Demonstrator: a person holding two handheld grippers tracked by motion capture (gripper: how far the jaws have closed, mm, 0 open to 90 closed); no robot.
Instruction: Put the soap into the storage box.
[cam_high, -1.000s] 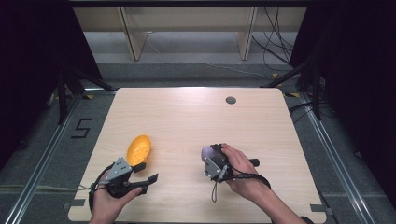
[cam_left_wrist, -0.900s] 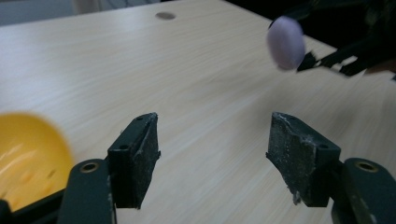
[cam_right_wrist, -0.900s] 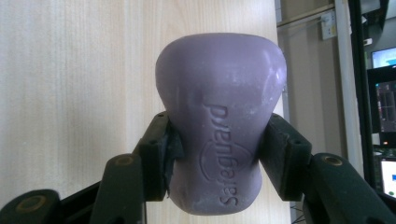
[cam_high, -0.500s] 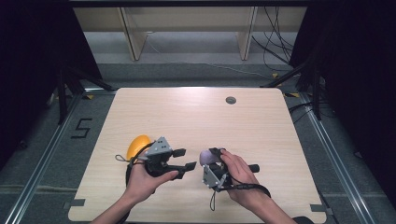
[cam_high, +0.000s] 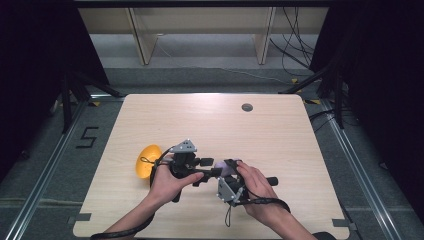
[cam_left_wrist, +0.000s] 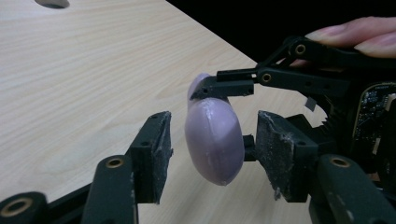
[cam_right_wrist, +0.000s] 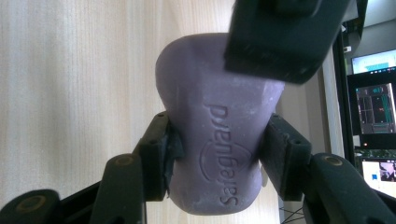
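The handover is midway: the right gripper (cam_high: 227, 167) clamps the purple soap bar (cam_right_wrist: 215, 140) above the table (cam_high: 280, 135), near its six o'clock edge. The left gripper (cam_left_wrist: 212, 154) has just been closing around the bar, pads not yet touching. The soap is smooth, waxy, rounded and stamped; an orange dish (cam_high: 146, 161) sits at nine o'clock from the grippers.

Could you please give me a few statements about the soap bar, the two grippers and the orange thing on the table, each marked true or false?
1. The right gripper is clamped on the purple soap bar. True.
2. The left gripper already presses its pads on the soap. False: its jaws have just been closing, with the bar between them and gaps at both pads.
3. The orange object lies on the table left of the left hand. True.
4. The soap lies flat on the table. False: it is held above it.
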